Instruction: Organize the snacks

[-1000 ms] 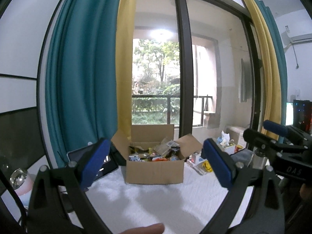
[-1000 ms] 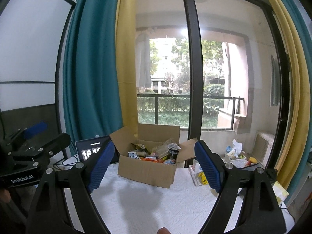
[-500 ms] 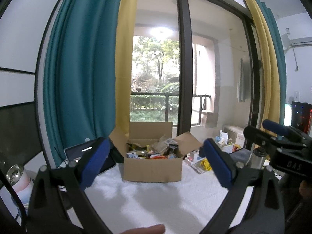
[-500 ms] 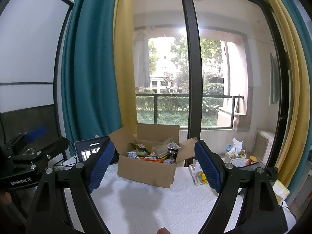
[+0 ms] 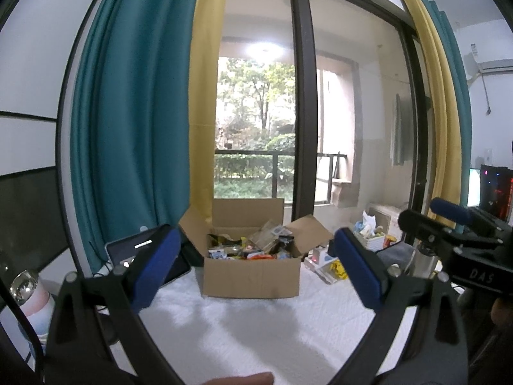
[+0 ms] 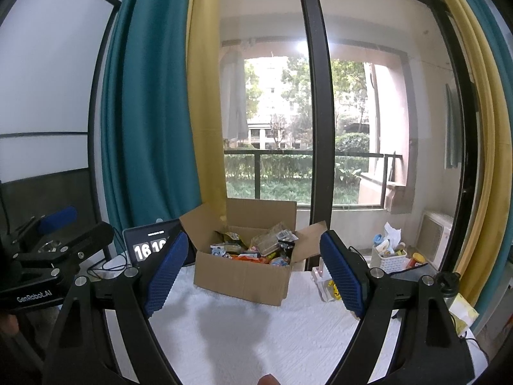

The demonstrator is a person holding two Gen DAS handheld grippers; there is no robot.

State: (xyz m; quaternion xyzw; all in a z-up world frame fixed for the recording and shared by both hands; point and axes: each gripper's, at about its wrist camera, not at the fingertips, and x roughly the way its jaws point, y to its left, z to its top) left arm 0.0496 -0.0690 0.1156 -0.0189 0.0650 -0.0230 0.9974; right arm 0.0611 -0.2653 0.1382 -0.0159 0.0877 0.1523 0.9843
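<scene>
Both grippers, left [image 5: 255, 269] and right [image 6: 253, 271], have jaws released, empty, facing the snack box [image 6: 243, 276].

Tall black-framed glass door [image 6: 315, 96] fills the far wall; daylight comes through it. Beyond: balcony with dark metal railing [image 6: 304, 154], green hedge, trees, pale building. Teal curtain [image 5: 128, 112] with yellow curtain [image 5: 203, 96] beside it hangs left of the glass; a second yellow and teal pair [image 5: 442, 96] hangs on the right. White wall with black trim lines [image 5: 29, 96] on the left. White wall-mounted air conditioner [image 5: 490, 67] high on the right. White textured cloth table surface [image 6: 240, 327] in the foreground.
</scene>
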